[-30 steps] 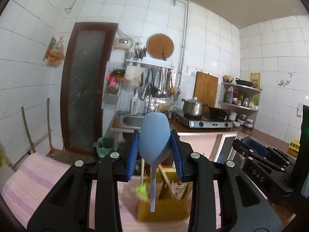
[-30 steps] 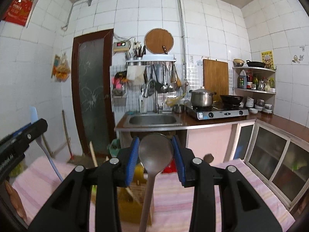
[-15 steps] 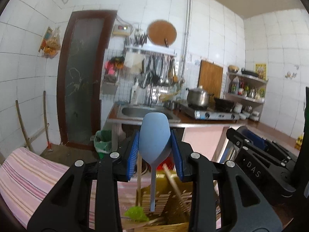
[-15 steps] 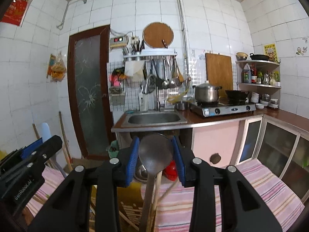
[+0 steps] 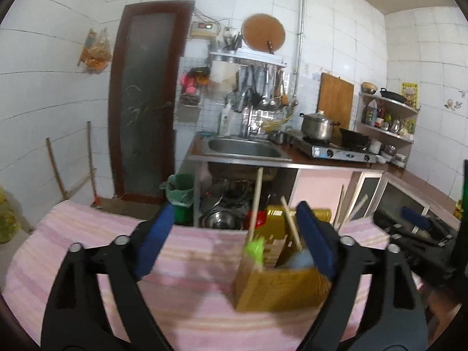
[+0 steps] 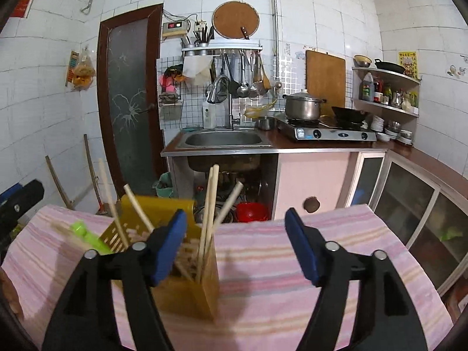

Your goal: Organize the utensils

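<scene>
A yellow utensil holder (image 5: 280, 286) stands on the pink striped cloth (image 5: 87, 234). It holds wooden chopsticks (image 5: 254, 201), a green utensil (image 5: 254, 248) and a pale blue spoon (image 5: 298, 260) lying inside. My left gripper (image 5: 234, 239) is open and empty, just above and left of the holder. In the right wrist view the holder (image 6: 187, 292) with chopsticks (image 6: 209, 219) and the green utensil (image 6: 87, 234) sits by the left finger. My right gripper (image 6: 235, 245) is open and empty. The grey spoon is not visible.
The right gripper's body (image 5: 421, 234) sits at the right of the left wrist view; the left gripper's tip (image 6: 20, 201) shows at the left of the right wrist view. Beyond the table are a sink counter (image 6: 225, 140), a stove with a pot (image 6: 304, 108) and cabinets (image 6: 415, 204).
Both grippers opened. The blue spoon left my left gripper and now lies in the holder. The grey spoon left my right gripper. Both views tilted down toward the holder.
</scene>
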